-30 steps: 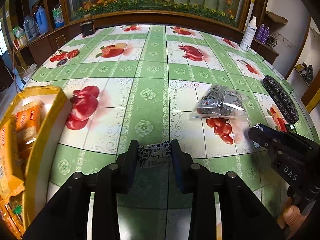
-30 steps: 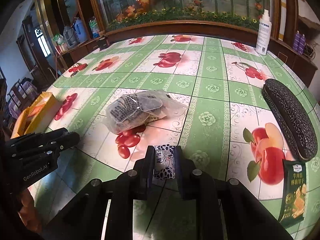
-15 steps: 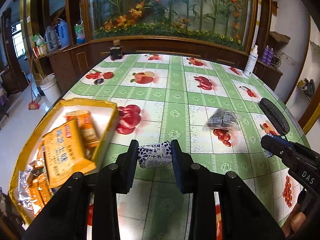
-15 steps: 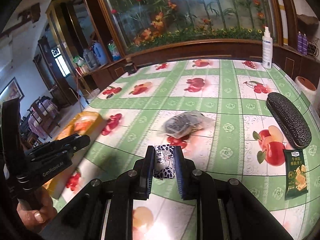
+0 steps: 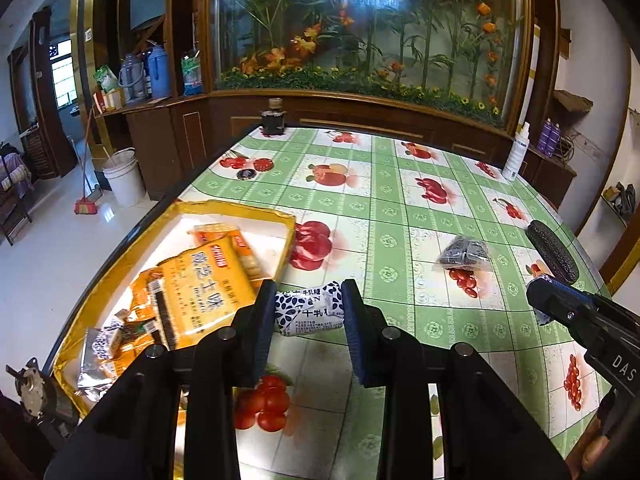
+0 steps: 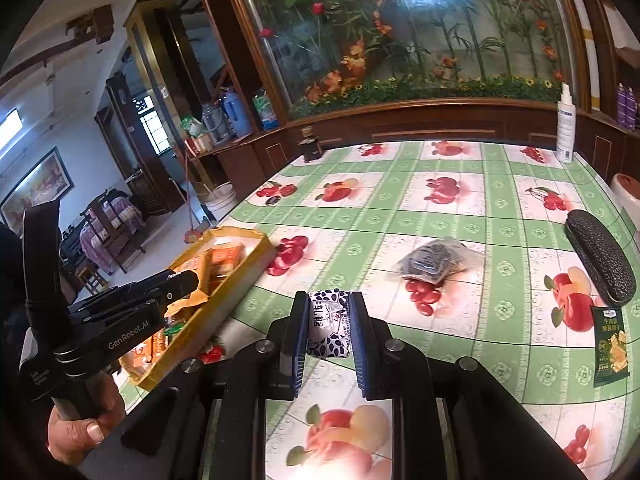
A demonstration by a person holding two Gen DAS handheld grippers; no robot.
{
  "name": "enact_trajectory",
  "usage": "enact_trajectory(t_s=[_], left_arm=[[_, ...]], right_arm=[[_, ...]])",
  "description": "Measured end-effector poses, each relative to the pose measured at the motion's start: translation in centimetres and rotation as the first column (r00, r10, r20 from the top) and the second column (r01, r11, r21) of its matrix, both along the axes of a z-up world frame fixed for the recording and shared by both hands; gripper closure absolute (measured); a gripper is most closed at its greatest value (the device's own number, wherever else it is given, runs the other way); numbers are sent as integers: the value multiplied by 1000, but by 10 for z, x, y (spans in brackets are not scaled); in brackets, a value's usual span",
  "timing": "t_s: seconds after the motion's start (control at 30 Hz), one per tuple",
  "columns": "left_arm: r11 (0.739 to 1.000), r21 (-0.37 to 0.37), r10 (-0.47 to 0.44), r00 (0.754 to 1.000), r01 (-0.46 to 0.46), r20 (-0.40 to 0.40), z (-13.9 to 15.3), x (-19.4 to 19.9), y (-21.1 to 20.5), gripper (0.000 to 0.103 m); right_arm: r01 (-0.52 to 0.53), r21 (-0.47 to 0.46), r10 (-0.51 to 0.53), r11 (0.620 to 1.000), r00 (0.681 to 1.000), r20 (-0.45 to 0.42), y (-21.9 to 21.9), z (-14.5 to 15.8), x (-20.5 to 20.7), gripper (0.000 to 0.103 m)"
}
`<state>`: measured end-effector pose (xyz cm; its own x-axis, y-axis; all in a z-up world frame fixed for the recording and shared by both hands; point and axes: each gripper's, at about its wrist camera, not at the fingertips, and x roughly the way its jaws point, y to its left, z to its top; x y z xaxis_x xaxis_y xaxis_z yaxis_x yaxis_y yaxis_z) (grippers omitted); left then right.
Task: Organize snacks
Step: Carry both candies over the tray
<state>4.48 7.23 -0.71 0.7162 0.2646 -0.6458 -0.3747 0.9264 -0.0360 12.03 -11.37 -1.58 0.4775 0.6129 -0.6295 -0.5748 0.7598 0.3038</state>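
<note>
While both hands hang above it, the big table point(image 5: 400, 216) with its green fruit cloth fills the middle of each view. At the left of the frame sits the yellow tray point(image 5: 120, 264), full of orange snack packs point(image 5: 200, 292). A clear bag of dark snacks point(image 6: 436, 260) lies right of centre. The left gripper point(image 5: 308, 308) squeezes a blue-and-white candy point(image 5: 310, 312) sideways, low in its view. The right gripper point(image 6: 330, 328) squeezes a second blue-and-white candy point(image 6: 330, 330) standing up.
</note>
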Motion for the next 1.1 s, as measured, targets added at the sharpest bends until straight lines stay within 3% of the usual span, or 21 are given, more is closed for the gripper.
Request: enact_trajectory(t_s=[0.67,0.9,1.0,1.1], left_arm=[[994,-44,101,994,-100,29,1,-38,53,73],[992,-56,116,993,-114,26,-2,-43,63,73],[992,-56,114,993,-112,20,-3,-43,65,73],[992,-60,115,993,-114,14,-5,-44,67,73]], right_arm=[[-77,-34,78,996,997,20,49,5,-20,83],[-138,-82,134,987,990,-46,78,-30,-14,78],[-168,-117,162,979,985,-61,96,-53,-10,58],[-190,-163,181,968,981,-71,114,-72,-5,58]])
